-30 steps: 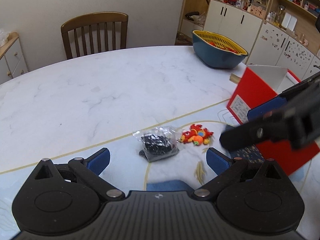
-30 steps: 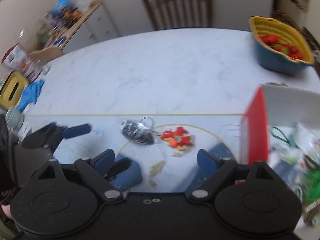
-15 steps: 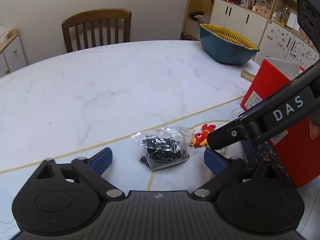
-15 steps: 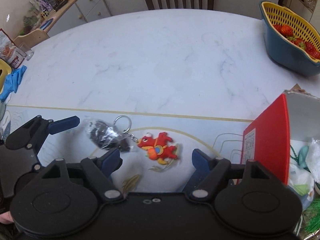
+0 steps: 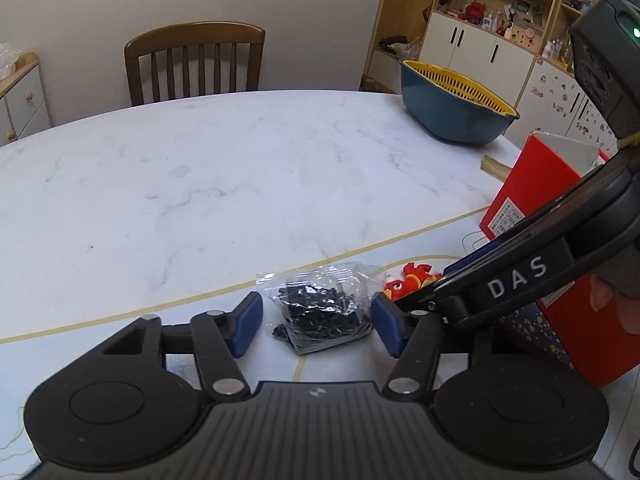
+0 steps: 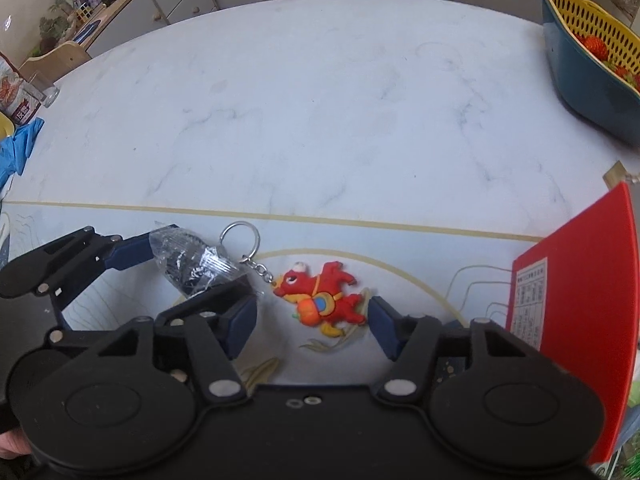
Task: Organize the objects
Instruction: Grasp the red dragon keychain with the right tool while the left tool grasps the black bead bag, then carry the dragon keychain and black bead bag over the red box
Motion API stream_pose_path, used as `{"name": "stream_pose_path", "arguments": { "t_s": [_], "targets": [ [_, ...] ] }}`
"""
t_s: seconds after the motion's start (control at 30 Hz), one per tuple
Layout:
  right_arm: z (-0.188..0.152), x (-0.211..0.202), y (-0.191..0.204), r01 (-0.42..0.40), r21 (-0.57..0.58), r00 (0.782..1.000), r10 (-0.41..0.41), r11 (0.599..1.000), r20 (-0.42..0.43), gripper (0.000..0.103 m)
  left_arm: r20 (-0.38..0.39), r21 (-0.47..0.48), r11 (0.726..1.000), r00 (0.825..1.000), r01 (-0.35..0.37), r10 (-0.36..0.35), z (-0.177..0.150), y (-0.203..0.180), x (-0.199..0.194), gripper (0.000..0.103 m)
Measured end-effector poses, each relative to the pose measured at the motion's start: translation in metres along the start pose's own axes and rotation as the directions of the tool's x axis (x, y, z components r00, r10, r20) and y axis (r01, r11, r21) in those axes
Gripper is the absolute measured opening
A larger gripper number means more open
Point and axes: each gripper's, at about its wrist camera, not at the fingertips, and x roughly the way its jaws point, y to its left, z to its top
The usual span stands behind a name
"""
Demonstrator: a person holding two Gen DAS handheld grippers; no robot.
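Note:
A clear bag of small black parts [image 5: 324,312] lies on the marble table [image 5: 240,184], between the blue pads of my left gripper [image 5: 316,330]. Its jaws are closing, and a sliver of table still shows beside the left pad. In the right wrist view the same bag [image 6: 192,260] sits between the left gripper's fingers [image 6: 128,252]. A red dragon keychain [image 6: 320,296] with a metal ring [image 6: 239,240] lies between the pads of my right gripper [image 6: 312,324], whose jaws are closing without pressing on it. The keychain [image 5: 408,280] peeks out behind the right gripper's finger [image 5: 516,280].
An open red box [image 6: 576,280] stands at the right, close to the right gripper. A blue bowl with a yellow strainer [image 5: 452,120] sits at the far right of the table. A wooden chair [image 5: 192,60] stands behind. A blue cloth [image 6: 20,148] lies at the left edge.
Both grippers have sunk toward the table and their jaws have narrowed. The left now straddles the bag closely. The right has moved over the keychain, which now lies between its pads.

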Motion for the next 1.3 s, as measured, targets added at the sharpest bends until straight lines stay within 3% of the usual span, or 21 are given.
{"name": "stream_pose_path", "arguments": {
  "t_s": [0.13, 0.3, 0.37, 0.77, 1.3],
  "targets": [
    [0.002, 0.001, 0.002, 0.011, -0.005, 1.0, -0.011, 1.0, 0.012, 0.056, -0.006, -0.007, 1.0, 1.0, 0.022, -0.022, 0.001, 0.0, 0.0, 0.046],
    [0.001, -0.001, 0.002, 0.033, -0.006, 0.999, -0.033, 0.999, 0.022, 0.036, -0.037, -0.023, 0.999, 0.999, 0.027, -0.028, 0.004, 0.003, -0.001, 0.043],
    [0.0, -0.002, 0.001, 0.036, 0.002, 0.999, -0.036, 0.999, 0.025, 0.035, -0.057, -0.044, 0.999, 0.998, 0.025, -0.027, 0.005, 0.005, -0.001, 0.043],
    [-0.017, -0.015, 0.007, 0.036, 0.016, 0.998, -0.037, 0.999, 0.055, 0.034, -0.093, -0.051, 0.998, 0.995, 0.03, -0.035, 0.01, -0.001, -0.032, 0.042],
    [-0.061, -0.095, 0.013, -0.028, 0.009, 0.989, 0.026, 1.0, 0.143, 0.034, -0.1, -0.008, 0.997, 0.992, 0.072, -0.073, 0.017, -0.044, -0.095, 0.042]
  ]
}}
